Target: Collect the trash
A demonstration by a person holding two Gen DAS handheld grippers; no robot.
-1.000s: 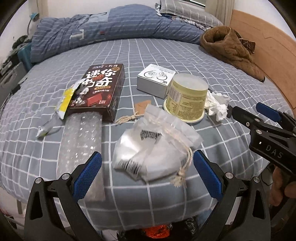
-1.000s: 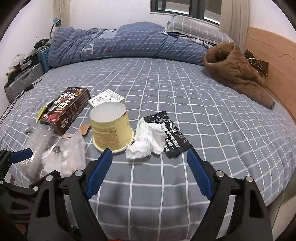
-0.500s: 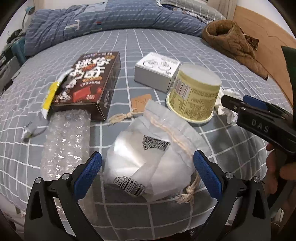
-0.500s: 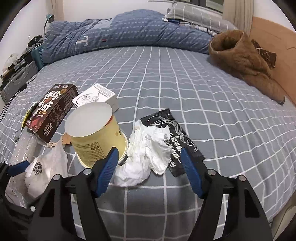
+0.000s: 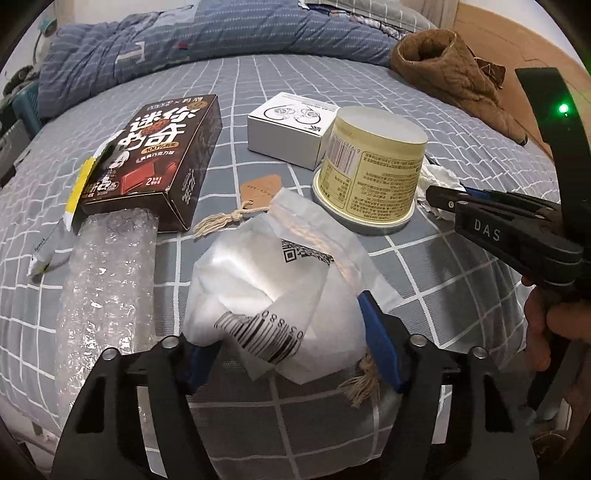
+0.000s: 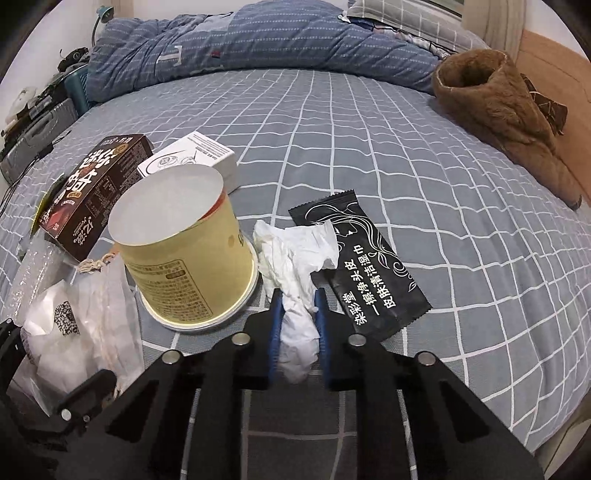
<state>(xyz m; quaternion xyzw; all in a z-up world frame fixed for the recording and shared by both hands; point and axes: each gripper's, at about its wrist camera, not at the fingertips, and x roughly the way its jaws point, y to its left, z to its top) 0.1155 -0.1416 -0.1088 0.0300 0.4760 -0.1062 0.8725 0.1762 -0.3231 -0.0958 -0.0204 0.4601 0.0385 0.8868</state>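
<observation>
The right gripper [image 6: 297, 321] has just been closing and now pinches the crumpled tissue [image 6: 295, 258] lying straight ahead on the bed [image 6: 369, 147], while the left gripper [image 5: 284, 347], closing too, squeezes the white pouch [image 5: 277, 288].

I'm in a home bedroom. Under me spreads a bed [image 6: 369, 155] with a grey checked sheet; a rumpled blue duvet [image 6: 258, 40] lies at its far end, with a pillow [image 6: 406, 18] far right. A wooden headboard [image 6: 554, 59] runs along the right, a brown fleecy jacket [image 6: 498, 110] beside it. Cluttered belongings [image 6: 33, 122] sit far left.
</observation>
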